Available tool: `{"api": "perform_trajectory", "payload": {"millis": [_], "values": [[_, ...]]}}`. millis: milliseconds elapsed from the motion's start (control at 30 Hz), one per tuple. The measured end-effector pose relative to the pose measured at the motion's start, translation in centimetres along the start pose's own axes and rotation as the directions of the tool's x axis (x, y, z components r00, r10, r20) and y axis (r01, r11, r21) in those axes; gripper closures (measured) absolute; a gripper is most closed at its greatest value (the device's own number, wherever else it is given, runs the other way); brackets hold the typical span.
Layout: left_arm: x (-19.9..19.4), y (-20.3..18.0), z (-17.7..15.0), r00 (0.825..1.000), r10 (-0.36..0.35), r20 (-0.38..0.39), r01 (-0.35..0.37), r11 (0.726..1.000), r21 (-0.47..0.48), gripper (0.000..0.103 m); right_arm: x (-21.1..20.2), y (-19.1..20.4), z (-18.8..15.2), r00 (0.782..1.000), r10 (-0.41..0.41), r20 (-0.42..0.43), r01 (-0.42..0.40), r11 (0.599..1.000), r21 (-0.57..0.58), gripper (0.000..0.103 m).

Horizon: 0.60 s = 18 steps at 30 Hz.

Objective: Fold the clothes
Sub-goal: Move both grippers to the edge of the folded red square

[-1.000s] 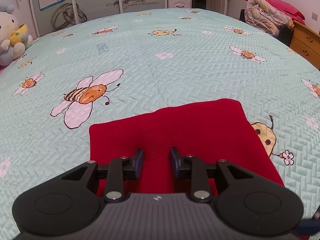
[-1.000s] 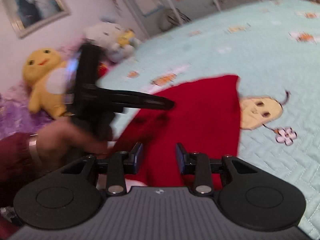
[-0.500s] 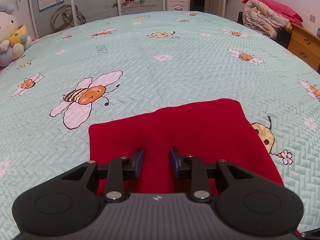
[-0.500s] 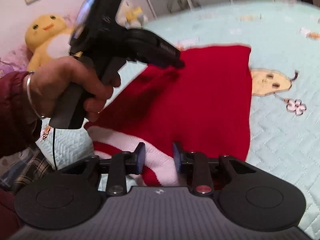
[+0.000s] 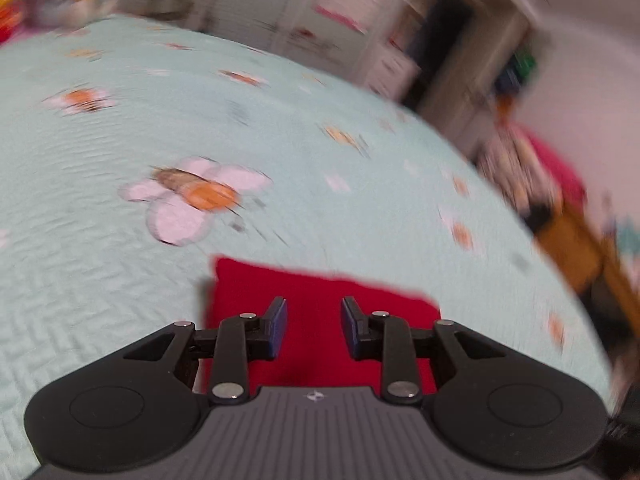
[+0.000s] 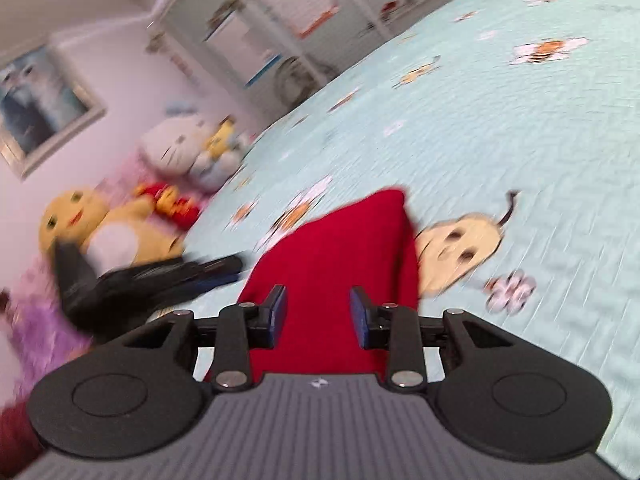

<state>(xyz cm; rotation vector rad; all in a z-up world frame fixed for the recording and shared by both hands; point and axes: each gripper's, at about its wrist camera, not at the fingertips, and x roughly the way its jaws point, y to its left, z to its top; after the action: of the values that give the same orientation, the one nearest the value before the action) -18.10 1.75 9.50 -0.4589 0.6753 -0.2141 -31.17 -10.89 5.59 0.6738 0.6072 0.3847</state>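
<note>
1. Your left claw (image 5: 313, 328) stood with a clear gap between its blue pads, gripping nothing, poised over the near part of the red garment (image 5: 320, 304)
2. Your right claw (image 6: 318, 317) was likewise parted and empty, with red cloth showing between its fingers
3. The garment lay as a compact folded rectangle on the bee-print bedspread (image 5: 100, 260), beside a yellow cartoon face (image 6: 460, 248) printed on the quilt
4. Both views were smeared, so judging edges was unreliable; slowing your hands would likely have helped before the next pinch
5. To do the step well, you would probably have wanted both claws level at matching corners, closing on every layer together so the fold stayed square
6. Plush toys (image 6: 120, 232) sat well apart at the bed's head, seemingly no obstacle
</note>
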Motion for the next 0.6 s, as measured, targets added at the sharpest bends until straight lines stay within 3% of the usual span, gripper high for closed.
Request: {"api": "perform_trajectory", "payload": {"millis": [167, 300, 367, 433, 500, 600], "values": [[3.3, 3.1, 2.7, 0.998, 0.016, -0.065, -0.026, 0.987, -0.156, 0.073, 3.0, 0.3, 2.0, 0.999, 0.048, 0.025, -0.048, 0.998, 0.028, 0.067], [6.9, 4.1, 2.6, 0.987, -0.018, -0.161, -0.018, 0.975, -0.223, 0.072, 5.6, 1.6, 1.5, 0.993, 0.109, -0.036, -0.11, 0.994, -0.02, 0.065], [8.4, 4.5, 2.2, 0.982, -0.01, -0.19, -0.033, 0.974, -0.225, 0.071, 6.4, 1.3, -0.2, 0.99, 0.066, -0.123, -0.073, 0.996, -0.054, 0.059], [8.8, 4.6, 2.0, 0.982, -0.002, -0.191, -0.037, 0.98, -0.198, 0.071, 7.3, 0.6, -1.9, 0.985, 0.027, -0.169, -0.041, 0.996, -0.084, 0.062], [8.5, 4.2, 2.1, 0.983, 0.0, -0.186, -0.029, 0.988, -0.149, 0.071, 6.3, 0.1, -1.4, 0.985, 0.063, -0.16, -0.07, 0.997, -0.038, 0.061], [7.4, 4.5, 2.0, 0.986, -0.001, -0.168, -0.027, 0.985, -0.169, 0.073, 4.7, -1.1, -0.2, 0.988, 0.12, -0.097, -0.115, 0.992, 0.051, 0.059]]}}
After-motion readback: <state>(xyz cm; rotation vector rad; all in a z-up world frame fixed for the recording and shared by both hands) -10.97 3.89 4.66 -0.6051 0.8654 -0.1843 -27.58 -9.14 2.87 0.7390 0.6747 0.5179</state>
